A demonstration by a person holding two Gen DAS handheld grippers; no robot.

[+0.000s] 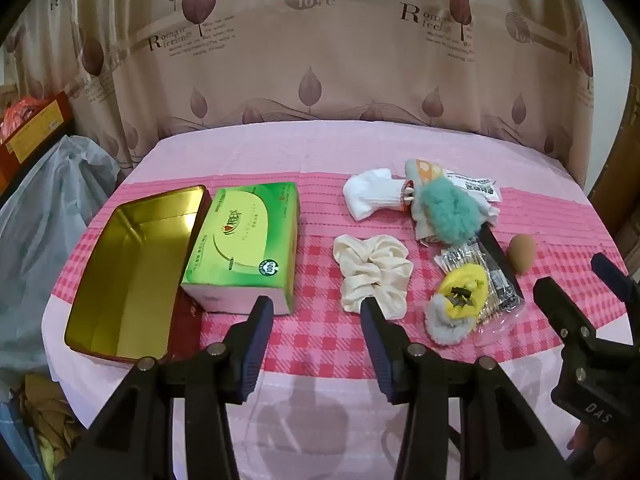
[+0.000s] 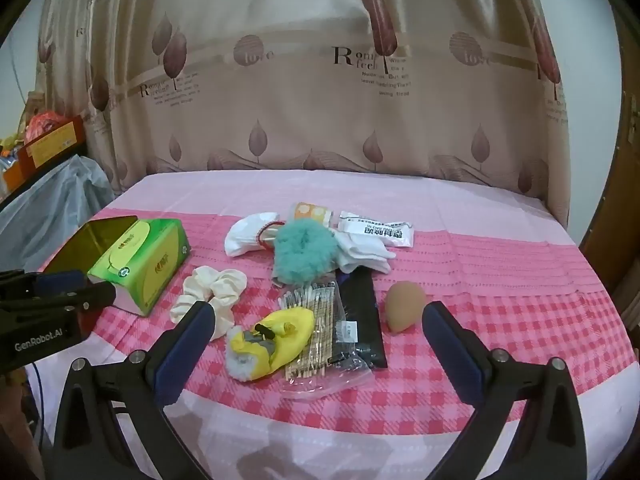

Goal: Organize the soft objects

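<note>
An open gold-lined tin (image 1: 132,276) stands at the left of the table, with a green tissue box (image 1: 244,248) beside it. A cream scrunchie (image 1: 374,274), a white sock (image 1: 370,196), a teal fluffy scrunchie (image 1: 450,216), a yellow and grey plush item (image 1: 456,308) and a brown sponge egg (image 1: 522,250) lie to the right. My left gripper (image 1: 316,320) is open and empty, just in front of the cream scrunchie. My right gripper (image 2: 316,328) is open and empty, hovering over the yellow plush item (image 2: 276,340) and a bag of cotton swabs (image 2: 316,332).
A black packet (image 2: 362,316) and a white printed sachet (image 2: 384,234) lie among the soft things. The pink checked cloth (image 2: 500,320) covers the table. A curtain (image 2: 320,80) hangs behind. Boxes and a plastic bag (image 1: 52,200) stand off the left edge.
</note>
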